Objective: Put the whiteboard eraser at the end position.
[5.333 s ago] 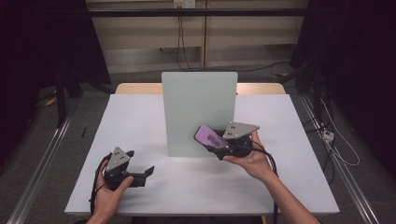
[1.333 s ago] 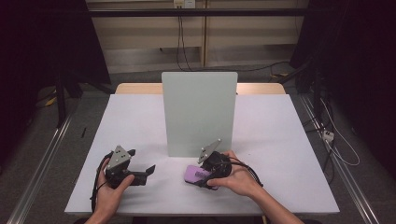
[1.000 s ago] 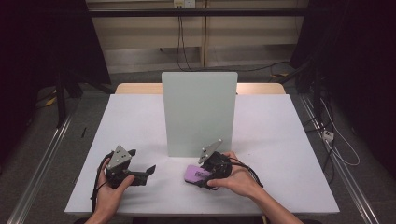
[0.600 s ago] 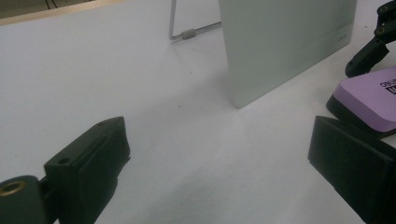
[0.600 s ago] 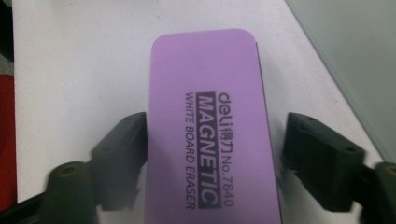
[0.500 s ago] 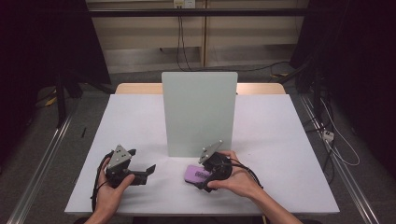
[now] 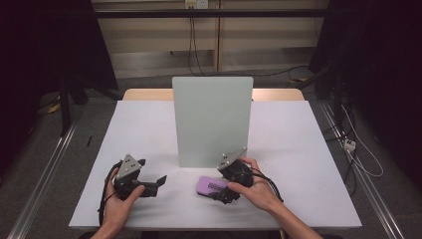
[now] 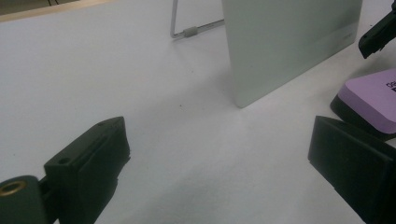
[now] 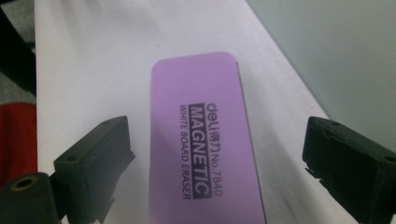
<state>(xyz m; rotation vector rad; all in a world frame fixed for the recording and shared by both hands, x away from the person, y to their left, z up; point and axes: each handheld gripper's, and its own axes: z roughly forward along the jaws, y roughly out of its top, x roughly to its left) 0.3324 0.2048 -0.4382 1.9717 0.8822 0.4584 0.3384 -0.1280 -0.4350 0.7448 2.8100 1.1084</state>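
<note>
A purple magnetic whiteboard eraser lies flat on the white table, in front of the upright pale-green board. My right gripper reaches over it from the right. Its jaws have just been opening. In the right gripper view the eraser lies between the two spread jaws of the right gripper, with a gap on each side. My left gripper rests open at the front left, nothing between its jaws. In the left gripper view the left gripper faces the board and the eraser.
The white table has bare surface left and right of the board. A wire stand props the board from behind. Cables trail from both grippers toward the front edge. Dark floor and rails surround the table.
The right gripper brought the eraser down from the board's face to the table in front. Its jaws now stand apart from the eraser. The left hand kept still.
</note>
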